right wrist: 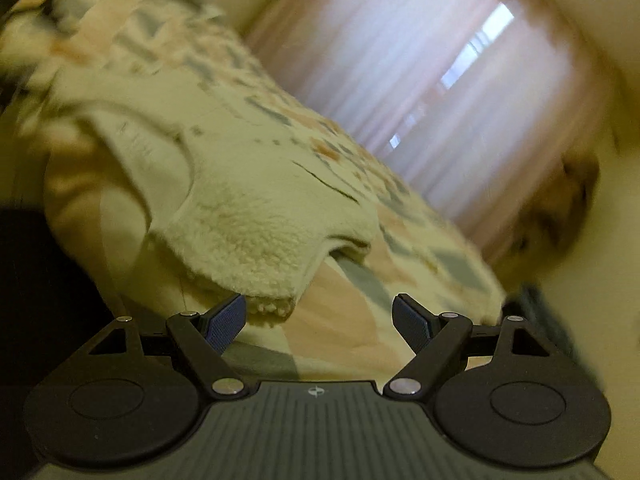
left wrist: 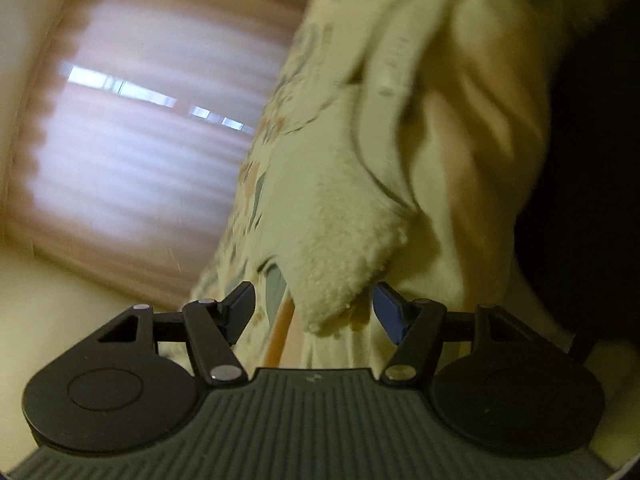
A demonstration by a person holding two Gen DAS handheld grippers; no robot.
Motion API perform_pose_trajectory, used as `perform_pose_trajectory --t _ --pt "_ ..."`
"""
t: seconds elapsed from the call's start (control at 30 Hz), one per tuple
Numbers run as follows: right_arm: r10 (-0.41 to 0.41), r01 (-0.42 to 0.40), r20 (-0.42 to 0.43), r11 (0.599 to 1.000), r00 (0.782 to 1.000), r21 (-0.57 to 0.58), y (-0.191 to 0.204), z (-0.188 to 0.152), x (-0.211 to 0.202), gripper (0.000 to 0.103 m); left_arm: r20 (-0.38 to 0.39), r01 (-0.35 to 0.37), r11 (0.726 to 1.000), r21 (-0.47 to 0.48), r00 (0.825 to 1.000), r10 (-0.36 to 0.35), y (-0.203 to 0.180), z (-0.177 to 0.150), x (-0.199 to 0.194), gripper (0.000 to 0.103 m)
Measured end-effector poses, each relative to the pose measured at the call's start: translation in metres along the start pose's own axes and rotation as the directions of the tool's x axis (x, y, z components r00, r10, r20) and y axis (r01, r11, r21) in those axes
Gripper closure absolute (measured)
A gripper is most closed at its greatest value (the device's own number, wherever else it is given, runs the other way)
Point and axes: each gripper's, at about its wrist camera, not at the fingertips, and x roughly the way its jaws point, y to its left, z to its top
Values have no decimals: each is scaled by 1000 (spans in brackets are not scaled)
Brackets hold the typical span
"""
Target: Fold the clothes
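A cream fleece garment (left wrist: 340,236) lies on a patterned bedspread (left wrist: 260,148), one fuzzy corner pointing into the gap of my left gripper (left wrist: 314,306). That gripper is open, with its blue pads on either side of the corner and not clamped on it. In the right wrist view the same fleece garment (right wrist: 248,220) has another fuzzy corner just ahead of my right gripper (right wrist: 320,316), close to the left pad (right wrist: 226,320). The right gripper is open too, nothing pinched. Both views are motion-blurred.
The bedspread (right wrist: 360,184) carries grey and peach patches. Behind it hang pink curtains (left wrist: 132,152) with bright window light, seen again as curtains (right wrist: 440,80) in the right view. Dark clothing of a person (left wrist: 592,160) fills the right edge of the left view.
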Motion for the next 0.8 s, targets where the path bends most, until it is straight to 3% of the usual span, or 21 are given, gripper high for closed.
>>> perform_pose_trajectory --t 0.07,0.17,0.27,0.4,0.57,0.63,0.7,0.8 --pt "-17 24 43 987 999 -156 15 -4 5 25 23 -10 997 70 1000 8 -8 -4 5 40" --pt "-7 38 92 938 996 -344 34 -12 16 32 49 -23 991 129 999 17 -15 -9 14 40" --pt "12 45 124 893 992 -448 46 -19 26 44 73 -46 985 169 997 34 -16 -13 22 40" --pt "10 84 174 847 985 -525 54 -23 38 52 110 -60 979 194 993 39 -14 -15 32 44" --pt "7 127 212 783 977 -609 63 -30 55 65 172 -66 956 284 985 16 -25 -22 54 60" --pt "15 128 211 752 977 -646 68 -34 61 92 179 -49 951 305 984 -7 -25 -23 60 81" --pt "27 111 205 765 978 -635 66 -32 61 93 178 -36 953 301 984 -20 -22 -25 62 91" --pt "24 102 210 818 977 -566 52 -19 52 94 181 -24 969 246 983 -21 -6 -22 56 92"
